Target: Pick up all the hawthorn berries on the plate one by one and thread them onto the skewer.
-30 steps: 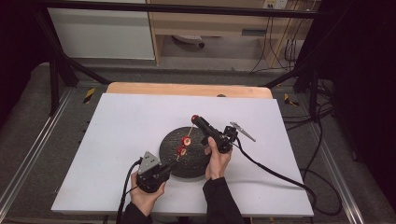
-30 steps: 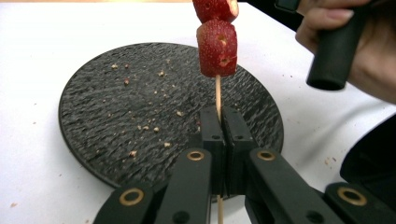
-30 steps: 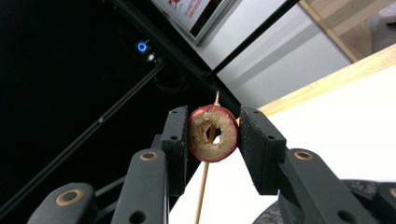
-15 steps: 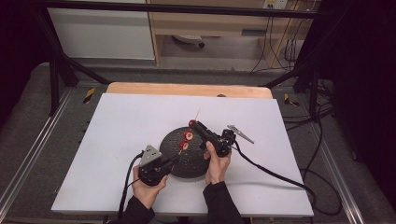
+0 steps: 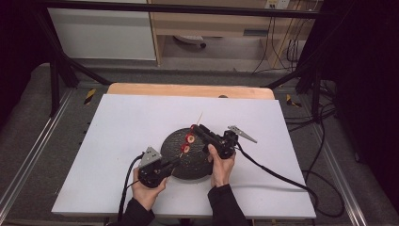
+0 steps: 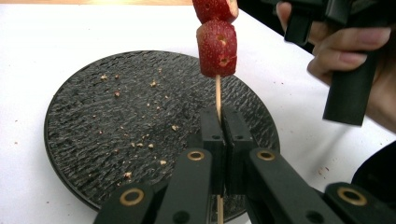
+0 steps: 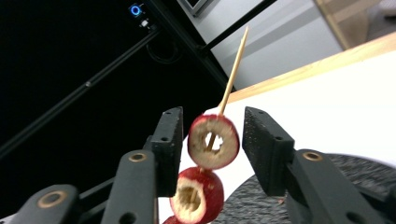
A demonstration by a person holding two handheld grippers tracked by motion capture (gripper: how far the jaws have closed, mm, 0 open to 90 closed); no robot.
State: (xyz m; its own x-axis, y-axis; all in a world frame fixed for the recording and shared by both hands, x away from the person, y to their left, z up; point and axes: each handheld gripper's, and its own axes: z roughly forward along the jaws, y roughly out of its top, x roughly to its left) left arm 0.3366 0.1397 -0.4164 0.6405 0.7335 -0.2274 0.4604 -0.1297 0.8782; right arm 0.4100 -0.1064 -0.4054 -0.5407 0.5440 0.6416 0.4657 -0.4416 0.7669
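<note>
A thin wooden skewer (image 6: 217, 95) carries red fruit pieces with hollow cores. My left gripper (image 6: 218, 133) is shut on the stick's lower part, just above a round black plate (image 6: 116, 116). The lowest piece (image 6: 216, 41) sits a little above those jaws. In the right gripper view the top slice (image 7: 213, 140) sits between the jaws of my right gripper (image 7: 213, 133), which is open with a narrow gap each side. A second piece (image 7: 196, 196) hangs below it, and the pointed skewer tip (image 7: 238, 60) sticks out past it. From above, the skewer (image 5: 200, 118) slants over the plate (image 5: 197, 165) between the left gripper (image 5: 171, 165) and the right gripper (image 5: 195, 129).
Crumbs are scattered on the plate, which rests on a white board (image 5: 117, 127) over a wooden table (image 5: 188, 89). Cables (image 5: 273, 172) trail from both grippers toward the near edge. Black frame bars (image 5: 56, 70) and dark floor surround the table.
The right gripper has come down and toward the person along the skewer, and the red piece at its tips now sits close to the others. The left gripper shifted slightly right.
</note>
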